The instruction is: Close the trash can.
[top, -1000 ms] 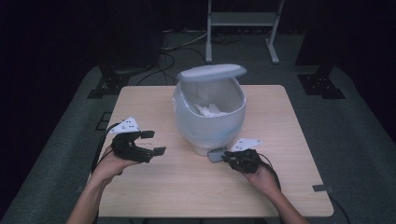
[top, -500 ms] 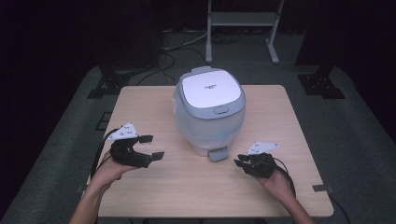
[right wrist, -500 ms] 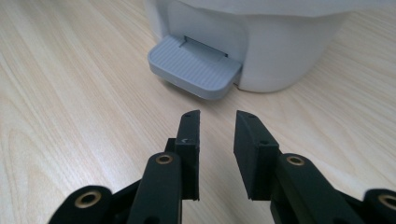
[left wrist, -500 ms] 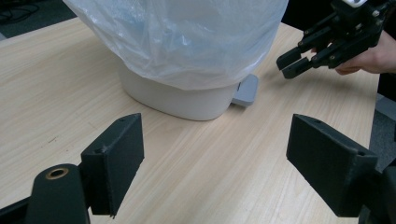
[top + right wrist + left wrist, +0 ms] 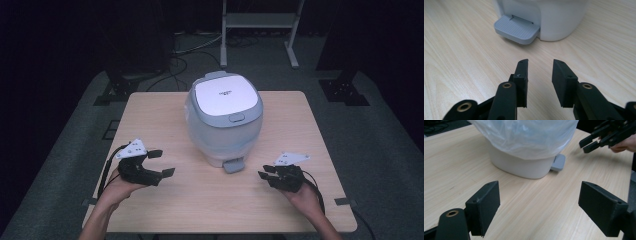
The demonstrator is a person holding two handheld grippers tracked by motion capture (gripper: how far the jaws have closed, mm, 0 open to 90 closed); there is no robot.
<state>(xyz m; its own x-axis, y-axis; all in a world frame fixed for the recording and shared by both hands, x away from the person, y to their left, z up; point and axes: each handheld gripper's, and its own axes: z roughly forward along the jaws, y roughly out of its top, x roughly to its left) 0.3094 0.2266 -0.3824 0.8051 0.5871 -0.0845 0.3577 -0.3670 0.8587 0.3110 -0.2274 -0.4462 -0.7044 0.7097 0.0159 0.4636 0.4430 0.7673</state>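
A white pedal bin [image 5: 225, 125] stands in the middle of the wooden table [image 5: 150, 115], its lid [image 5: 226, 95] down. Its grey pedal [image 5: 233, 165] juts toward the front edge. A clear plastic liner [image 5: 529, 137] hangs over the bin's rim. My left gripper [image 5: 162, 163] hovers front left of the bin, jaws wide open and empty [image 5: 541, 205]. My right gripper [image 5: 264, 172] sits to the right of the pedal and apart from it. Its jaws [image 5: 540, 72] have just been opening, with nothing between them, and they point at the pedal [image 5: 517, 28].
Behind the table a metal rack [image 5: 260, 20] stands on the dark floor, with cables and black stands around. Bare tabletop lies between the two grippers and along the front edge.
The bin's lid, up a second ago, has dropped shut. My right gripper has drawn away from the pedal to the right. The left gripper has hardly moved.
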